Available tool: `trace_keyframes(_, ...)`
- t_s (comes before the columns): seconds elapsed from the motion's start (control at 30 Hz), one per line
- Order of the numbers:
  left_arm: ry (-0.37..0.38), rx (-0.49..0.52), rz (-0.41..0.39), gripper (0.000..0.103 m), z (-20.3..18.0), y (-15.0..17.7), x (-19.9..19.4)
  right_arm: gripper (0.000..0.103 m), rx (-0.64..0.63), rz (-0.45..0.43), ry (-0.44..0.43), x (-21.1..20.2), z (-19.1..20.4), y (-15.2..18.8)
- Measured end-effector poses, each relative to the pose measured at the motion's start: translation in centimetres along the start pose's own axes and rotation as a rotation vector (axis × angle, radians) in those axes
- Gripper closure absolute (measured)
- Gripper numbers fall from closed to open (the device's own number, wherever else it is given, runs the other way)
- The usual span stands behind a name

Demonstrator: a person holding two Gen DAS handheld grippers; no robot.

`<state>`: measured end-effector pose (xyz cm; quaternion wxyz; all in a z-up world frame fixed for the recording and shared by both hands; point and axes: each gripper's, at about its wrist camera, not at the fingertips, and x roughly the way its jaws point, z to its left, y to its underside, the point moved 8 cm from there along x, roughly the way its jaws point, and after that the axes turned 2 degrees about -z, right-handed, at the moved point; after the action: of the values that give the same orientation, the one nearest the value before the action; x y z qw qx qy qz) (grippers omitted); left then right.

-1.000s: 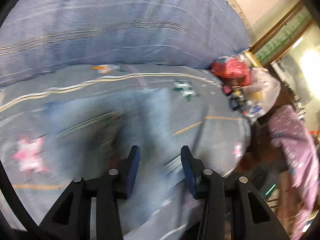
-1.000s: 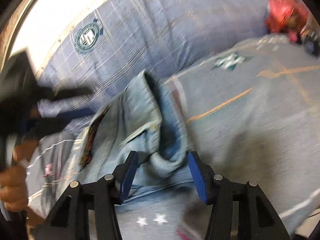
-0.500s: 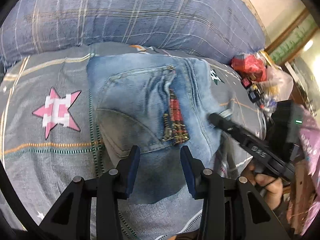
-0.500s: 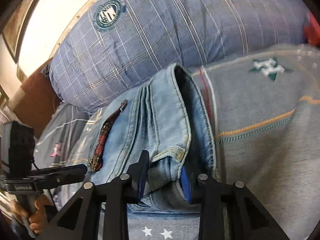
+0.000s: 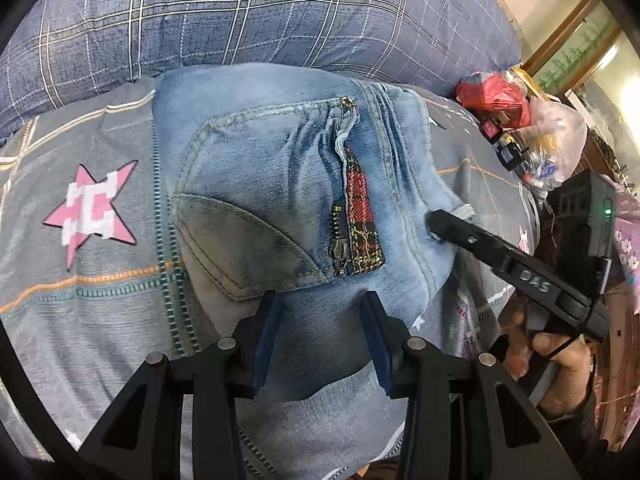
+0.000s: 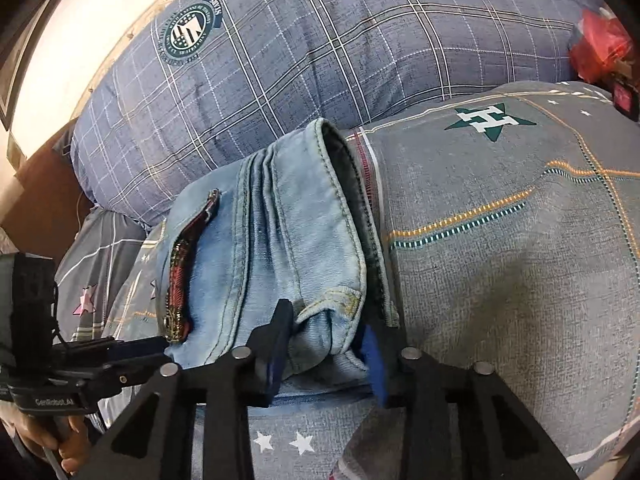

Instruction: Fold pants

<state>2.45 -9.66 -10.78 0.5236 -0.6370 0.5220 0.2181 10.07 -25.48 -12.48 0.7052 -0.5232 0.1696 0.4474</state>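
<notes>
light-blue jeans [image 5: 280,184], folded, on bedspread [image 5: 80,320]

A big blue plaid pillow [image 6: 360,48] walls off the far side; grey patterned bedspread [image 6: 520,280] lies open rightward, red plastic bag [image 5: 494,98] cluttering its corner.

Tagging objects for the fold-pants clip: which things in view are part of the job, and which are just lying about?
Part of the job:
- jeans, folded on the bedspread
- left gripper
- right gripper, jaws opening around the jeans' edge

Lying about:
- plaid pillow
- red bag
- clear plastic bag of small items
</notes>
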Motion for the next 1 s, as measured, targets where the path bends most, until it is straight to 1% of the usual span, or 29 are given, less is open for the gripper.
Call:
trace_keyframes(0.03, -0.003, 0.002, -0.005, 0.060, -0.1, -0.1, -0.4, 0.054, 0.000, 0.000, 0.000, -0.4, 0.1, -0.2)
trace_keyframes(0.07, 0.001, 0.002, -0.018, 0.060, -0.1, -0.4, -1.1, 0.045, 0.002, -0.003, 0.001, -0.6, 0.2, -0.3)
trace_keyframes(0.1, 0.009, -0.002, -0.032, 0.060, -0.1, -0.7, -1.6, 0.037, 0.006, -0.019, 0.015, -1.1, 0.3, -0.7)
trace_keyframes(0.17, 0.027, -0.016, -0.079, 0.060, 0.0, -1.6, -3.1, 0.037, -0.001, -0.051, 0.024, -2.1, 0.4, -1.6)
trace_keyframes(0.27, 0.009, -0.019, -0.125, 0.060, 0.3, -3.3, -3.9, 0.037, -0.016, -0.085, 0.022, -2.6, 0.2, -3.9)
trace_keyframes(0.37, -0.019, -0.043, -0.135, 0.060, 1.0, -5.4, -2.9, 0.037, -0.013, -0.101, -0.003, -1.4, 0.4, -6.9)
trace_keyframes(0.43, -0.043, -0.065, -0.133, 0.060, 1.6, -6.6, -1.9, 0.037, -0.018, -0.096, -0.018, 0.2, 0.6, -8.6)
trace_keyframes(0.47, -0.043, -0.072, -0.131, 0.060, 1.8, -6.8, -1.6, 0.037, -0.027, -0.092, -0.031, 1.3, 1.0, -9.5)
trace_keyframes(0.5, -0.041, -0.078, -0.128, 0.060, 1.7, -7.1, -1.2, 0.044, -0.032, -0.084, -0.039, 2.1, 1.2, -9.8)
trace_keyframes(0.53, -0.043, -0.081, -0.123, 0.060, 1.7, -7.4, -0.7, 0.056, -0.037, -0.076, -0.047, 2.8, 1.4, -10.1)
trace_keyframes(0.57, -0.047, -0.081, -0.118, 0.060, 1.7, -7.4, -0.3, 0.088, -0.048, -0.053, -0.059, 3.9, 1.8, -10.3)
trace_keyframes(0.6, -0.050, -0.077, -0.112, 0.060, 1.7, -7.5, 0.0, 0.095, -0.055, -0.049, -0.053, 4.3, 1.9, -10.4)
trace_keyframes(0.67, -0.060, -0.069, -0.093, 0.060, 1.5, -7.5, 1.0, 0.096, -0.091, -0.088, 0.005, 4.2, 1.9, -10.6)
trace_keyframes(0.7, -0.066, -0.067, -0.082, 0.060, 1.7, -7.4, 1.7, 0.096, -0.105, -0.104, 0.050, 4.2, 1.6, -10.6)
trace_keyframes(0.73, -0.068, -0.067, -0.073, 0.060, 1.9, -7.2, 2.1, 0.096, -0.101, -0.102, 0.065, 4.4, 1.2, -10.4)
trace_keyframes(0.8, -0.067, -0.072, -0.052, 0.060, 2.1, -6.9, 3.1, 0.097, -0.087, -0.062, 0.091, 5.9, 0.0, -9.3)
trace_keyframes(0.87, -0.059, -0.079, -0.054, 0.060, 2.4, -6.7, 3.6, 0.097, -0.098, -0.042, 0.130, 7.2, -0.9, -8.4)
trace_keyframes(0.9, -0.061, -0.081, -0.056, 0.060, 2.5, -6.6, 3.6, 0.097, -0.089, -0.032, 0.140, 7.8, -1.4, -7.9)
trace_keyframes(1.0, -0.065, -0.077, -0.061, 0.060, 2.6, -6.5, 3.4, 0.097, -0.069, -0.033, 0.124, 7.6, -1.5, -8.0)
